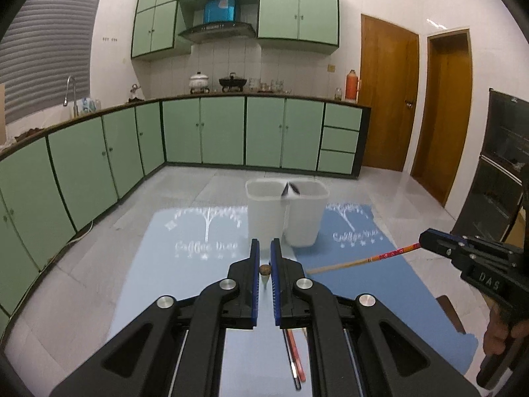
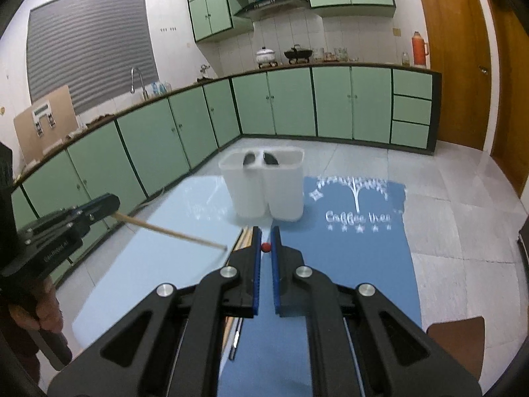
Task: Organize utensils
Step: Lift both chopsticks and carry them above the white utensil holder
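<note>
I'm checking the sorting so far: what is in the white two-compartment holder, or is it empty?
Not empty. The white holder stands upright with a dark utensil end showing near its rim; which utensils cannot be told.

Two grippers (image 1: 264, 248), each holding one chopstick (image 1: 363, 259); one white twin-compartment holder (image 1: 287, 211); two blue mats (image 2: 347, 248); several chopsticks lying loose.

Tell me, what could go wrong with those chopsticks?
1. Each tongs, left and right, pinches one chopstick only at its end, so the plain chopstick or red-patterned chopstick might swing or slip.
2. The white two-part holder looks light; a poke at its rim could tip it.
3. The long sticks might bump each other.
</note>
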`<state>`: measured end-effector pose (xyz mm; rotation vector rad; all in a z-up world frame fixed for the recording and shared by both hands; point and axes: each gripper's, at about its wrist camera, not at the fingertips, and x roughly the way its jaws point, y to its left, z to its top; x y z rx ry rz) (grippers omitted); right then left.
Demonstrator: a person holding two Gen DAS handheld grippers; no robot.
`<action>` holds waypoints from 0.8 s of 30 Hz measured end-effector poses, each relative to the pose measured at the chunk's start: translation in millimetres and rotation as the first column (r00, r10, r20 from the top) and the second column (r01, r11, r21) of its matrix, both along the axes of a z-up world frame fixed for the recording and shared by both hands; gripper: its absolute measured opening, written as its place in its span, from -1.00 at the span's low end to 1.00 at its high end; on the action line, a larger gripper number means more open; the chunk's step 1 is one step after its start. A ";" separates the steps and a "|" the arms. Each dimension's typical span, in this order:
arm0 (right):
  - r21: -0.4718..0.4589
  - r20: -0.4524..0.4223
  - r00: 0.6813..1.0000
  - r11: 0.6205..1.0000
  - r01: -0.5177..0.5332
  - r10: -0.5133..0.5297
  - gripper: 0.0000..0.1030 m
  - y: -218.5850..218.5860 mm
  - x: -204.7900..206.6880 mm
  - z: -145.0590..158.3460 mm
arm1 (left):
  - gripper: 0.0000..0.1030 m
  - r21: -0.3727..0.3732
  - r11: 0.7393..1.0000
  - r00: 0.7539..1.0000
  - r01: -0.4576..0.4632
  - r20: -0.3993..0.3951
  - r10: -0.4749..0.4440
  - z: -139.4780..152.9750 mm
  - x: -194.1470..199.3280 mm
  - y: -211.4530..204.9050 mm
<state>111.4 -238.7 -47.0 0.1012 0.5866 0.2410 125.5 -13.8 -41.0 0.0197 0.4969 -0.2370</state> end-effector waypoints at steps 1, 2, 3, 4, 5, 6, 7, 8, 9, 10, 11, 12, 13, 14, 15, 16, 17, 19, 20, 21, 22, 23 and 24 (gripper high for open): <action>0.002 0.005 1.000 1.000 -0.002 0.002 -0.91 -1.1 4.3 6.4 | -0.88 -0.001 1.000 1.000 0.004 0.006 -0.004 2.6 2.1 0.4; 0.002 0.008 1.000 1.000 -0.005 0.005 -0.91 -1.8 8.6 11.2 | -0.88 -0.003 1.000 1.000 0.007 0.011 -0.007 5.8 5.0 0.2; 0.002 0.010 1.000 1.000 -0.008 0.008 -0.91 -2.1 11.2 14.9 | -0.88 -0.005 1.000 1.000 0.009 0.016 -0.009 9.2 7.9 0.0; 0.003 0.009 1.000 1.000 -0.014 0.014 -0.91 -2.6 16.0 20.1 | -0.88 -0.008 1.000 1.000 0.011 0.018 -0.011 11.1 9.6 0.0; 0.003 0.006 1.000 1.000 -0.021 0.021 -0.91 -3.0 19.4 23.4 | -0.88 -0.010 1.000 1.000 0.014 0.021 -0.014 13.9 12.6 0.0; 0.002 0.002 1.000 1.000 -0.030 0.030 -0.91 -3.2 24.6 27.7 | -0.88 -0.011 1.000 1.000 0.017 0.023 -0.017 16.1 15.5 -0.1; 0.002 0.000 0.999 0.999 -0.036 0.036 -0.91 -3.1 26.8 30.4 | -0.88 -0.013 1.000 1.000 0.021 0.023 -0.020 17.3 18.1 0.4; 0.002 0.000 0.999 0.999 -0.042 0.042 -0.91 -3.2 30.0 33.7 | -0.88 -0.013 1.000 0.999 0.022 0.024 -0.022 18.0 19.4 0.9; -0.001 0.001 0.999 0.999 -0.050 0.050 -0.91 -2.7 32.8 37.3 | -0.88 -0.015 1.000 0.999 0.025 0.022 -0.025 19.4 21.9 1.2; -0.005 0.004 0.998 0.998 -0.055 0.055 -0.91 -1.7 34.1 39.2 | -0.88 -0.019 0.999 0.999 0.027 0.020 -0.027 19.8 23.1 1.7; -0.011 0.009 0.998 0.998 -0.059 0.059 -0.91 -1.2 35.7 41.7 | -0.88 -0.023 0.999 0.999 0.031 0.019 -0.030 20.7 24.3 2.7; -0.019 0.015 0.998 0.998 -0.065 0.065 -0.91 -0.5 38.4 45.1 | -0.88 -0.025 0.999 0.999 0.034 0.019 -0.034 22.0 26.2 3.0; -0.023 0.017 0.997 0.997 -0.068 0.069 -0.91 0.2 39.9 47.0 | -0.88 -0.024 0.999 0.999 0.036 0.020 -0.035 22.5 26.3 3.6; -0.025 0.019 0.997 0.997 -0.074 0.074 -0.91 0.6 42.5 49.6 | -0.88 -0.021 0.999 0.999 0.037 0.022 -0.037 23.6 27.7 3.5; -0.026 0.021 0.997 0.997 -0.079 0.079 -0.91 0.7 45.2 52.1 | -0.88 -0.019 0.999 0.999 0.039 0.024 -0.039 24.9 28.7 3.3; -0.028 0.023 0.996 0.996 -0.082 0.082 -0.91 1.0 47.7 53.6 | -0.88 -0.018 0.999 0.999 0.040 0.025 -0.040 25.9 29.7 3.3; -0.029 0.025 0.996 0.996 -0.085 0.086 -0.91 1.2 49.8 55.3 | -0.88 -0.016 0.999 0.999 0.041 0.030 -0.041 27.6 31.4 3.4; -0.025 0.030 0.995 0.995 -0.095 0.096 -0.91 0.5 55.5 60.3 | -0.88 -0.014 0.999 0.998 0.042 0.039 -0.042 29.8 32.6 3.2; -0.022 0.033 0.994 0.995 -0.100 0.101 -0.91 0.4 57.4 62.8 | -0.88 -0.015 0.999 0.998 0.042 0.045 -0.042 31.9 33.4 3.5; -0.019 0.037 0.994 0.994 -0.105 0.106 -0.91 -0.2 60.2 66.5 | -0.88 -0.014 0.999 0.998 0.043 0.051 -0.043 34.2 34.5 3.7; -0.018 0.041 0.993 0.994 -0.108 0.109 -0.91 -0.3 61.3 68.9 | -0.88 -0.013 0.999 0.998 0.044 0.055 -0.043 35.8 34.2 2.1; -0.017 0.047 0.993 0.994 -0.110 0.111 -0.91 -0.8 62.9 72.2 | -0.88 -0.013 0.999 0.997 0.046 0.061 -0.045 38.2 35.0 1.5; -0.018 0.053 0.992 0.993 -0.113 0.114 -0.91 -1.3 65.0 75.9 | -0.88 -0.013 0.999 0.997 0.048 0.064 -0.047 40.3 36.1 1.2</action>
